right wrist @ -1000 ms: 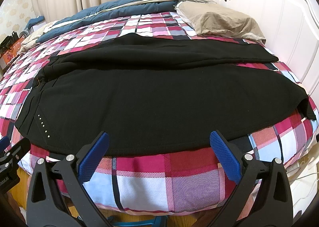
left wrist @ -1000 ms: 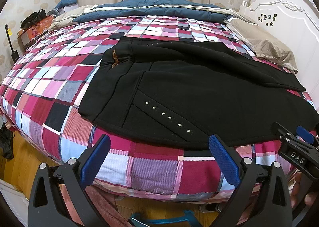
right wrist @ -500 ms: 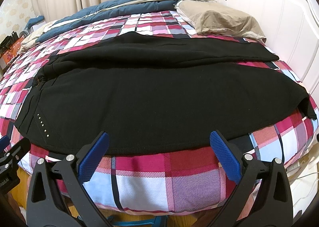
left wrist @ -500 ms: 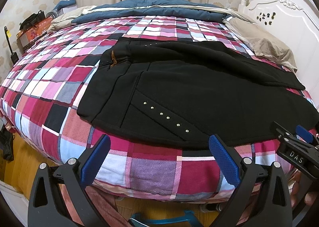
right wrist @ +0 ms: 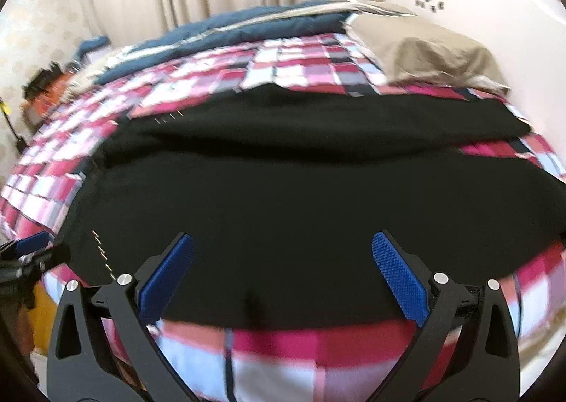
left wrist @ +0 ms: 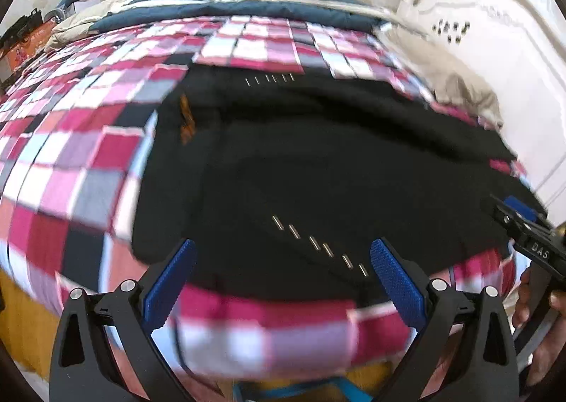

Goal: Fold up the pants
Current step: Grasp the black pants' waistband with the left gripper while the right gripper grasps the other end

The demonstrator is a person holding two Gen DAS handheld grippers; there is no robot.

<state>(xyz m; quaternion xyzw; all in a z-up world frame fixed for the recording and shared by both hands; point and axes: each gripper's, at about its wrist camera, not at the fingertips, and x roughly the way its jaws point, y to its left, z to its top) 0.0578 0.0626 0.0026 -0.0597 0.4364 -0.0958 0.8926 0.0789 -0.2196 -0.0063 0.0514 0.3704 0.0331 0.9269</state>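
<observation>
Black pants (left wrist: 318, 168) lie spread flat on the checked bedspread, waistband to the left, legs running right; a row of small metal studs (left wrist: 318, 246) marks the near pocket. My left gripper (left wrist: 283, 267) is open, its blue pads straddling the near hem by the studs, with nothing between them. The same pants (right wrist: 283, 197) fill the right wrist view. There my right gripper (right wrist: 281, 267) is open over the near edge of the leg, empty. The right gripper (left wrist: 527, 225) also shows at the right edge of the left wrist view. Both views are motion-blurred.
The pink, red and white checked bedspread (left wrist: 70, 154) covers the bed. A beige pillow (right wrist: 435, 48) and a white headboard (left wrist: 495, 30) sit to the right. A blue quilt (left wrist: 230, 6) lies at the far side before curtains. Clutter (right wrist: 46, 91) stands far left.
Both grippers have moved forward and up over the bed edge; the pants' near hem now lies between their open pads. The images have turned blurry from the motion.
</observation>
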